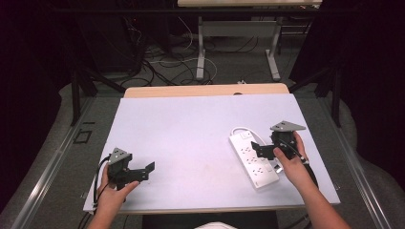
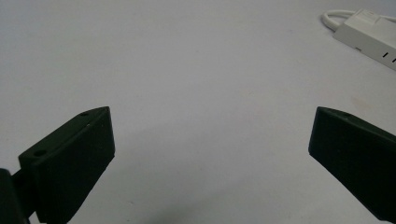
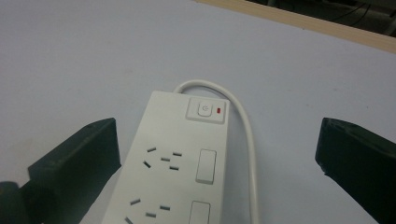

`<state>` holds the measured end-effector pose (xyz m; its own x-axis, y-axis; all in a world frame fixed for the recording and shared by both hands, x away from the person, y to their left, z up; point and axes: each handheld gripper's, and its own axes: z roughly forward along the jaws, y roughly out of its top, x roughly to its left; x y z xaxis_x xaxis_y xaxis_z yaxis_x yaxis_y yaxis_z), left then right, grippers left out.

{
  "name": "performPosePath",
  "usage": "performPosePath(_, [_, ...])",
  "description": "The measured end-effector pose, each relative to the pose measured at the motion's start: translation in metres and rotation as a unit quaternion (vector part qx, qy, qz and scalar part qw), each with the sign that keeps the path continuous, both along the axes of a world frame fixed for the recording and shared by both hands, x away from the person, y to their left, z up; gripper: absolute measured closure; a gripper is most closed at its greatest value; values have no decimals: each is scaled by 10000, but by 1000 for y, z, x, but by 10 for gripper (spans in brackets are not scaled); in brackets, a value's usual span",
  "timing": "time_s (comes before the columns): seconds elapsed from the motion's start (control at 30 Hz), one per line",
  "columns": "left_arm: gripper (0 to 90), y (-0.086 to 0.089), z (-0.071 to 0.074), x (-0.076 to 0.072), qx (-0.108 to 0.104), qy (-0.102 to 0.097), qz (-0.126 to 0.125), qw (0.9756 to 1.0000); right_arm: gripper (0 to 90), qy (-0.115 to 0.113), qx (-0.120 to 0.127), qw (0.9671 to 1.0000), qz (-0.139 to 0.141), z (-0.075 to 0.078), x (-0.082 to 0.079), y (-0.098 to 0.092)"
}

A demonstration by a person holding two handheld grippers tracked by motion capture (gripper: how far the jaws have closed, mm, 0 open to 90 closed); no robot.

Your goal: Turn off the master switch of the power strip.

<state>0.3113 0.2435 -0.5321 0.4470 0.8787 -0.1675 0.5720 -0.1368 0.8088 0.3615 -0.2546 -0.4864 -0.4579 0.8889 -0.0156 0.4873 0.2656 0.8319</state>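
Observation:
A white power strip (image 1: pixel 253 160) lies on the pale table (image 1: pixel 191 138) at the right, its white cord (image 1: pixel 241 129) looping from the far end. My right gripper (image 1: pixel 261 150) hovers over the strip with its jaws wide apart. In the right gripper view the power strip (image 3: pixel 175 163) runs between the jaws, with a power button (image 3: pixel 204 110) and a small red light (image 3: pixel 219 111) at its far end. My left gripper (image 1: pixel 145 171) is open near the front left of the table. In the left gripper view bare table lies between its jaws, and the power strip (image 2: pixel 369 37) sits far off.
The table's wooden far edge (image 1: pixel 205 89) shows beyond the pale mat. Behind it stand the legs of another desk (image 1: pixel 239 43), with cables (image 1: pixel 167 62) on the floor. Black frame struts (image 1: pixel 81 90) flank the table.

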Motion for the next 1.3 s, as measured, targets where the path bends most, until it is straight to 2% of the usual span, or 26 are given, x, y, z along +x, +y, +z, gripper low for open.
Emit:
performPosePath(0.33, [3,0,1,0,28,-50,38,10000,0,10,176,9997,-167,-8,-18,-26])
performPosePath(0.43, [3,0,1,0,6,-66,21,10000,0,-7,164,9996,-243,-10,-22,-34])
performPosePath(0.47, [3,-1,1,0,5,-80,10,10000,0,38,244,9993,-282,-10,-24,-36])
performPosePath(0.67, [3,-1,2,-1,15,-136,-27,9999,0,-105,260,9987,-425,-14,-32,-51])
performPosePath(0.87, [3,-1,3,-3,-11,-194,-26,9998,0,-61,349,9977,-578,-18,-42,-67])
performPosePath(0.9, [3,-1,3,-2,-6,-189,-22,9998,0,-180,361,9971,-649,-20,-42,-68])
performPosePath(0.97, [3,0,3,-2,3,-203,-18,9998,0,-81,367,9972,-646,-21,-45,-72])
performPosePath(1.0, [3,0,3,-3,3,-207,-12,9998,0,20,289,9974,-664,-21,-47,-75])
performPosePath(1.07, [3,0,3,-3,-23,-210,15,9998,0,-137,352,9966,-734,-26,-48,-77])
performPosePath(1.1, [3,0,3,-3,-20,-210,19,9998,0,-50,378,9963,-772,-26,-50,-79])
performPosePath(1.17, [3,1,2,-2,-28,-193,33,9998,0,-81,397,9958,-820,-30,-51,-84])
performPosePath(1.2, [3,1,2,-2,-41,-200,39,9998,0,-166,465,9944,-932,-34,-52,-84])
performPosePath(1.27, [3,2,2,-2,-46,-206,57,9998,0,-33,479,9944,-939,-36,-55,-89])
performPosePath(1.3, [3,2,2,-2,-53,-201,61,9998,0,-163,497,9938,-983,-40,-54,-91])
